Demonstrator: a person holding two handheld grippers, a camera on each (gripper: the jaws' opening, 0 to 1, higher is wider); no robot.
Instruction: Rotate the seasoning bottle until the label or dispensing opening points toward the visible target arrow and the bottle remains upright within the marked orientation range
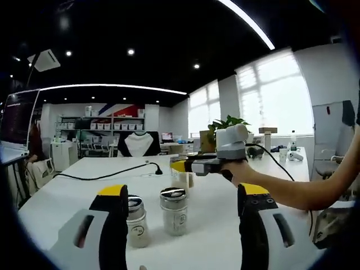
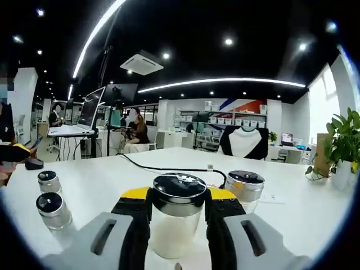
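We see a white table [image 2: 315, 214] carrying several metal-lidded jars. In the right gripper view, a large jar [image 2: 178, 216] with pale contents stands nearest, a second jar [image 2: 244, 188] just behind it to the right, and two small shakers [image 2: 54, 211] [image 2: 49, 182] stand close together at the left. A black cable [image 2: 163, 167] runs across the tabletop. In the left gripper view, two shakers [image 1: 174, 210] [image 1: 136, 220] stand upright side by side on the table [image 1: 67, 197], with the cable [image 1: 107, 175] lying beyond them.
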